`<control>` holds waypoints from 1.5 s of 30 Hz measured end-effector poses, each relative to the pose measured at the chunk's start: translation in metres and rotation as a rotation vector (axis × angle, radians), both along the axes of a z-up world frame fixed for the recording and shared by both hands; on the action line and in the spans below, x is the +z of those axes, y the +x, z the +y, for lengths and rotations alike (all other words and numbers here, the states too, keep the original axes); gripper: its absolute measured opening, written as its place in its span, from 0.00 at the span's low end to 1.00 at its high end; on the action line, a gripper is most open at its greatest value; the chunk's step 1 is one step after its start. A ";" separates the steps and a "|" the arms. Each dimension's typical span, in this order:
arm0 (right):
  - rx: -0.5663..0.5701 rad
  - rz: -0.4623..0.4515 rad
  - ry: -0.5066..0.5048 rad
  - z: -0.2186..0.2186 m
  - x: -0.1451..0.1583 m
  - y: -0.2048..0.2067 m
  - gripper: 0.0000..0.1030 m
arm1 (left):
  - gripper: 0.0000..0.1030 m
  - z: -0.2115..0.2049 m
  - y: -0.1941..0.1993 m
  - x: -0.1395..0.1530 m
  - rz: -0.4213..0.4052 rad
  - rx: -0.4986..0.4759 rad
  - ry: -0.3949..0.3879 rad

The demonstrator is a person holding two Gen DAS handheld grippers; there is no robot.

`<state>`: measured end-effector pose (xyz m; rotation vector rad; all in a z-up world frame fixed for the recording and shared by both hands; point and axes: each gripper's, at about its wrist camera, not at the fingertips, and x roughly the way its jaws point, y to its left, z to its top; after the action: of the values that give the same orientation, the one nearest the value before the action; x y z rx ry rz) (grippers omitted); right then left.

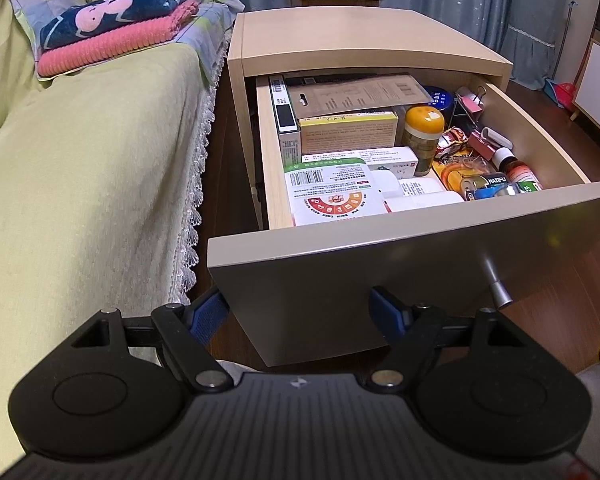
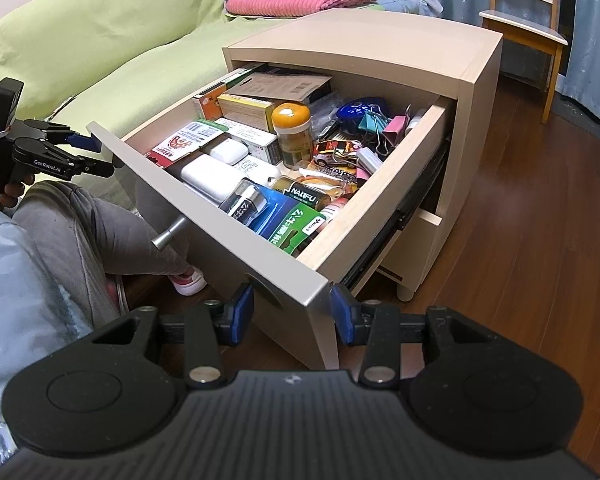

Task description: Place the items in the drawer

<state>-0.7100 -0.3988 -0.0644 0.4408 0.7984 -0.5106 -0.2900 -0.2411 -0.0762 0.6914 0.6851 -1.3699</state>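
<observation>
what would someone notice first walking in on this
The drawer of the bedside cabinet stands pulled wide open, crammed with boxes, binder clips and an orange-capped jar upright near its middle. Both tongs, left and right, sit open and empty in front of the drawer's front panel. Behind, a folded pink and blue stack of blankets lies on the green-covered bed.

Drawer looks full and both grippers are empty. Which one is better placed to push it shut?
Probably left. The left gripper faces the drawer front squarely, open, close to the knob. The right gripper straddles the front's corner, so a push there would likely skew it.
</observation>
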 end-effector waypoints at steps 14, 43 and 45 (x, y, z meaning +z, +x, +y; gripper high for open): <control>-0.004 -0.004 -0.013 0.003 0.001 0.000 0.37 | 0.75 0.001 0.000 -0.001 -0.004 0.008 -0.008; -0.016 -0.010 -0.036 0.006 0.002 -0.001 0.37 | 0.75 -0.001 0.003 -0.003 -0.004 0.021 -0.013; -0.017 -0.009 -0.038 0.007 0.002 -0.001 0.37 | 0.75 -0.001 0.003 -0.003 -0.004 0.022 -0.014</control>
<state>-0.7110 -0.3923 -0.0624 0.4146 0.7753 -0.5384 -0.2869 -0.2422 -0.0794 0.6738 0.6779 -1.3517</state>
